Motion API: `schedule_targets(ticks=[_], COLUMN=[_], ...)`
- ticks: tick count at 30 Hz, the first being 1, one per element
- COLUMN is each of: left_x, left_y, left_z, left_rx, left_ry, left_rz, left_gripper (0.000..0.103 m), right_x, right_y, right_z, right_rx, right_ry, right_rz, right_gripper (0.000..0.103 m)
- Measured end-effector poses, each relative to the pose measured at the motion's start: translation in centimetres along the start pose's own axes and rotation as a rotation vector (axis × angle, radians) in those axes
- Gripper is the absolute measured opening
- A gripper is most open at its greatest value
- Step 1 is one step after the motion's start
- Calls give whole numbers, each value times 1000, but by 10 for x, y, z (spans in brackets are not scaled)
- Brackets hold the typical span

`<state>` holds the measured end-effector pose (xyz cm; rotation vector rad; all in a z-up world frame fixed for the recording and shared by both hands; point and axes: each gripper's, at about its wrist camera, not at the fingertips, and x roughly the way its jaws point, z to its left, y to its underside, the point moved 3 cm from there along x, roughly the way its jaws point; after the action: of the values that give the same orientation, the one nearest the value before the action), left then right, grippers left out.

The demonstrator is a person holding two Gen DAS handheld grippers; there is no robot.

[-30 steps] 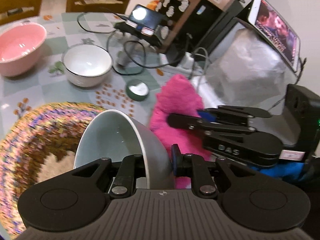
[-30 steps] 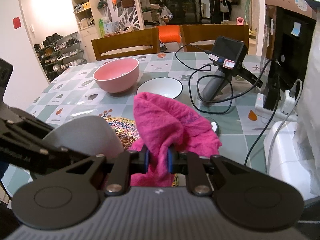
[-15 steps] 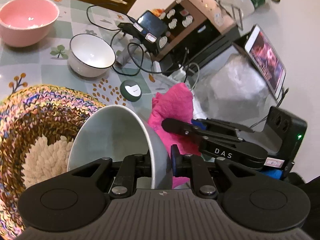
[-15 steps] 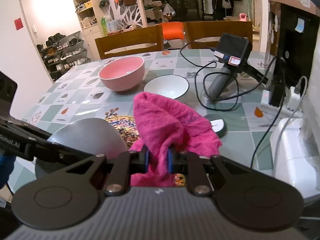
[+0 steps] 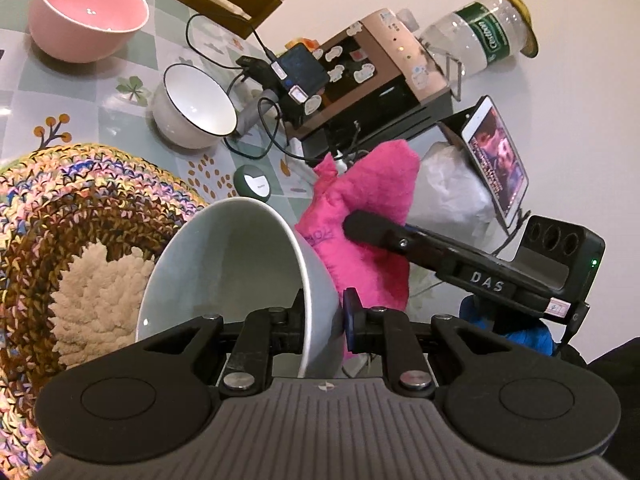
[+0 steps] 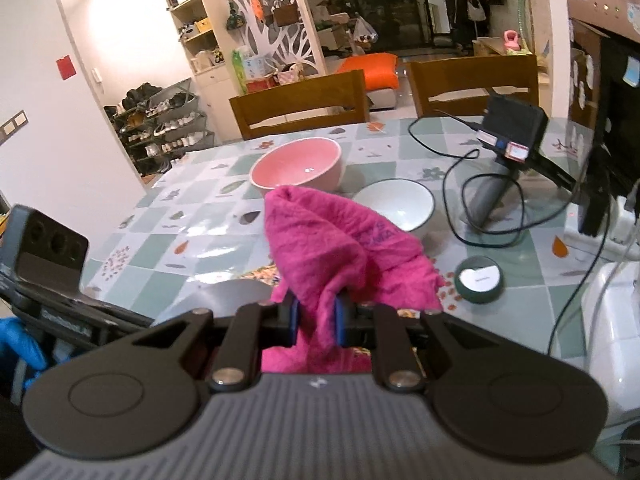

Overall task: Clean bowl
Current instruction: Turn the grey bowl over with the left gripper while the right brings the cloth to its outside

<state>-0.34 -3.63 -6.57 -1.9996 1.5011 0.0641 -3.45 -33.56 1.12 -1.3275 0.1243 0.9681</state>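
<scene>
My left gripper [image 5: 324, 320] is shut on the rim of a grey bowl [image 5: 224, 272] and holds it tilted above a crocheted mat [image 5: 60, 220]. My right gripper [image 6: 316, 316] is shut on a pink cloth [image 6: 340, 248]. In the left wrist view the pink cloth [image 5: 364, 208] sits just right of the bowl's outer wall, with the right gripper's finger across it. In the right wrist view only a sliver of the grey bowl [image 6: 236, 292] shows, low and left of the cloth.
A pink bowl [image 5: 86, 20] and a white bowl [image 5: 196, 108] stand on the tiled tablecloth beyond the mat. A small green round gadget [image 5: 253, 182], cables, a handheld camera [image 6: 508, 160], a sticker-covered box [image 5: 372, 80] and a phone [image 5: 498, 160] crowd the right side.
Both grippers have risen and tilted. The pink cloth has moved up beside the bowl's outer wall. The bowl stays gripped by its rim.
</scene>
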Motion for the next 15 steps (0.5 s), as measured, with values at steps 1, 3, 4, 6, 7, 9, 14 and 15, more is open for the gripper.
schedule_targets(ticks=[1, 3, 4, 6, 7, 9, 14, 15], left_x=[-3, -8, -12, -19, -22, -29, -47, -50], left_y=[0, 0, 0, -1, -2, -3, -4, -4], left_z=[2, 7, 10, 15, 17, 22, 35, 37], left_rx=[-5, -14, -19, -26, -28, -32, -29, -30], left_ry=[8, 17, 24, 35, 38, 44, 59, 61], left_rz=[-3, -7, -10, -12, -12, -12, -11, -11], left_gripper=[21, 22, 23, 25, 26, 28, 33, 34], right_x=[0, 1, 1, 5, 8, 13, 26, 29], right_y=[-1, -2, -3, -4, -4, -5, -7, -8], right_z=[4, 13, 17, 23, 25, 28, 38, 40], right_rx=[4, 11, 15, 20, 21, 23, 30, 31], right_ry=[-8, -23, -31, -36, -35, -34, -31, -30], right_rz=[-2, -5, -6, -7, -7, -6, -4, -4], right_gripper=[17, 17, 17, 17, 17, 17, 18, 18])
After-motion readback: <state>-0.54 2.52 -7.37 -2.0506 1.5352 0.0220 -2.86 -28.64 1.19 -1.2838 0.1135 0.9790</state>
